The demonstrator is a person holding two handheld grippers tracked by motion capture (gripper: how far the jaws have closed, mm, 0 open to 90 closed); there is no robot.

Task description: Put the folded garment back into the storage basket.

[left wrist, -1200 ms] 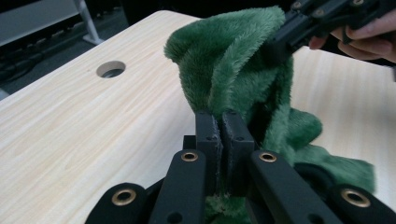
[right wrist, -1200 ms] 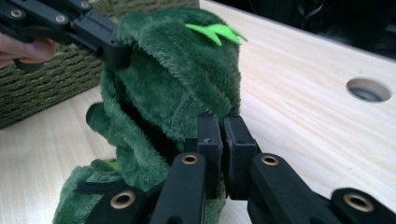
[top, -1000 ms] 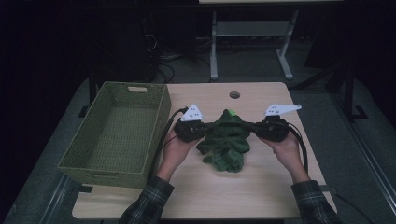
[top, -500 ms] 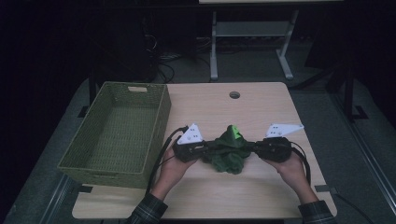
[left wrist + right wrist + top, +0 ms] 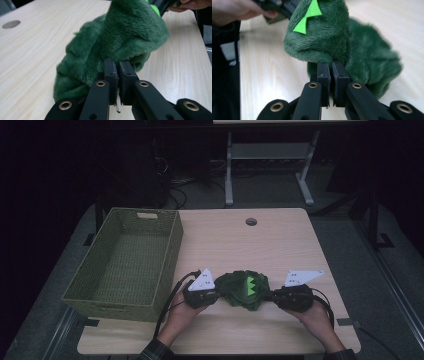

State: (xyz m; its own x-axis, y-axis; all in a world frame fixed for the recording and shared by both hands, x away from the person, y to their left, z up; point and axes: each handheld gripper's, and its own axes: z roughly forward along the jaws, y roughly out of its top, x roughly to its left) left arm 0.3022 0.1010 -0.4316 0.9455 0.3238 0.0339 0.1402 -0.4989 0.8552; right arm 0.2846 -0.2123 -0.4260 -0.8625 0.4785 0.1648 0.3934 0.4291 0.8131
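While both grippers pinch the green plush, no writing is readable.

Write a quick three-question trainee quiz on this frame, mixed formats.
1. True or false: the green plush lies inside the basket.
2. Multiple choice: what does the left claw grip? A) the basket rim B) the plush's fur C) nothing
3. Fill in: the light green zigzag patch sits on the ____.

Key:
1. False; it is on the table, right of the basket, between both claws.
2. B; the jaws pinch a fold of fur, as the right claw does on the other side.
3. plush
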